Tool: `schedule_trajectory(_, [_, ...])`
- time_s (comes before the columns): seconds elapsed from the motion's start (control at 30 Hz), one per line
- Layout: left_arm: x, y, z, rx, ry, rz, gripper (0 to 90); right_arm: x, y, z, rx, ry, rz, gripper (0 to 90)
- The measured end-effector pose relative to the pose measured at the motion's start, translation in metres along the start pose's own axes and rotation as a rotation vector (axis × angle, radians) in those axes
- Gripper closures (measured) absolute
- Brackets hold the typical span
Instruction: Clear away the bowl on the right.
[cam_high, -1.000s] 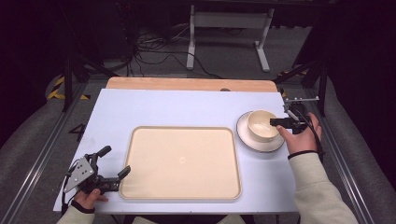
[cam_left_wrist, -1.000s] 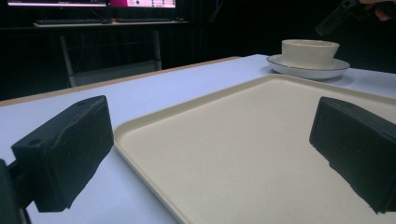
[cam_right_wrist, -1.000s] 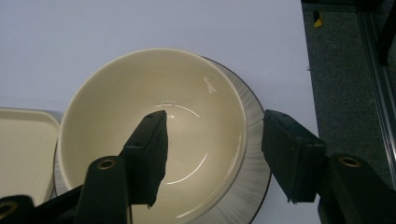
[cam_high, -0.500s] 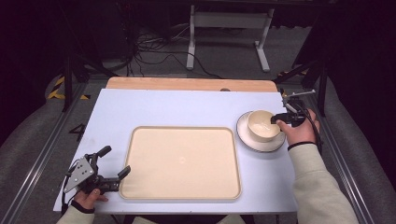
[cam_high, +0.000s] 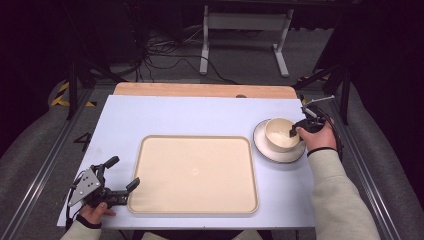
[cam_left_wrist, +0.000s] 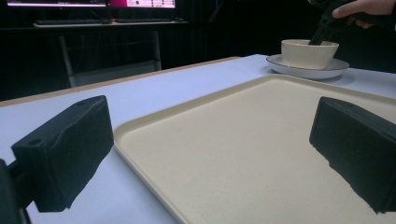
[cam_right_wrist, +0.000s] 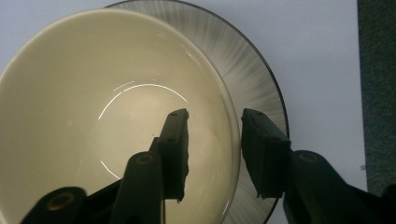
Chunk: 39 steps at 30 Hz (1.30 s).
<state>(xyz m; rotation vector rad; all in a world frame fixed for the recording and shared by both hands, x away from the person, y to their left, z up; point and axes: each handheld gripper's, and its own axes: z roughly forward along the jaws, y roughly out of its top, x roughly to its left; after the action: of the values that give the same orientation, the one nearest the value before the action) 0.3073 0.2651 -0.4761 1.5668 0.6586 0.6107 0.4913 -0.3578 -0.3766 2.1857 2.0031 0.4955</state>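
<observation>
Bowl (cam_high: 281, 134) sits on plate (cam_high: 265, 150), right of empty tray (cam_high: 195, 172) on desk (cam_high: 200, 115). Right tongs (cam_right_wrist: 214, 140) straddle its rim, not yet closed; left tongs (cam_high: 119, 179) idle, wide. Transfer apparently not begun.

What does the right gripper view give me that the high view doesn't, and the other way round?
Right gripper view alone: the jaws straddle the bowl wall, one inside, one outside over the plate, with a gap left to the rim, and the plate's fine ray pattern. High view alone: the tray, bare, mid-table, and the left gripper open at its near left corner. Both: bowl on plate, and the right gripper at the bowl's rim.
</observation>
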Motion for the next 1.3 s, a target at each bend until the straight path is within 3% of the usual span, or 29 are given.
schedule_trajectory(0.27, [0.000,0.000,0.000,0.000,0.000,0.000,0.2,-0.001,0.003,0.012,0.033,-0.017,0.009,71.1])
schedule_trajectory(0.53, [0.000,0.000,0.000,-0.001,-0.001,0.000,0.2,-0.003,0.004,0.017,0.050,0.002,0.042,80.1])
schedule_trajectory(0.67, [0.000,0.000,0.000,-0.002,0.000,-0.002,0.2,-0.006,0.003,0.015,0.038,0.040,0.073,84.2])
schedule_trajectory(0.9, [0.000,0.000,0.000,-0.002,0.001,-0.003,0.2,-0.002,0.000,0.008,0.015,0.012,0.108,84.5])
schedule_trajectory(1.0, [0.000,0.000,0.000,-0.002,0.001,-0.003,0.2,-0.001,-0.001,0.005,0.011,-0.003,0.109,84.4])
schedule_trajectory(1.3, [0.000,0.000,0.000,-0.002,0.001,-0.003,0.2,-0.001,0.000,-0.014,-0.002,0.025,0.105,84.2])
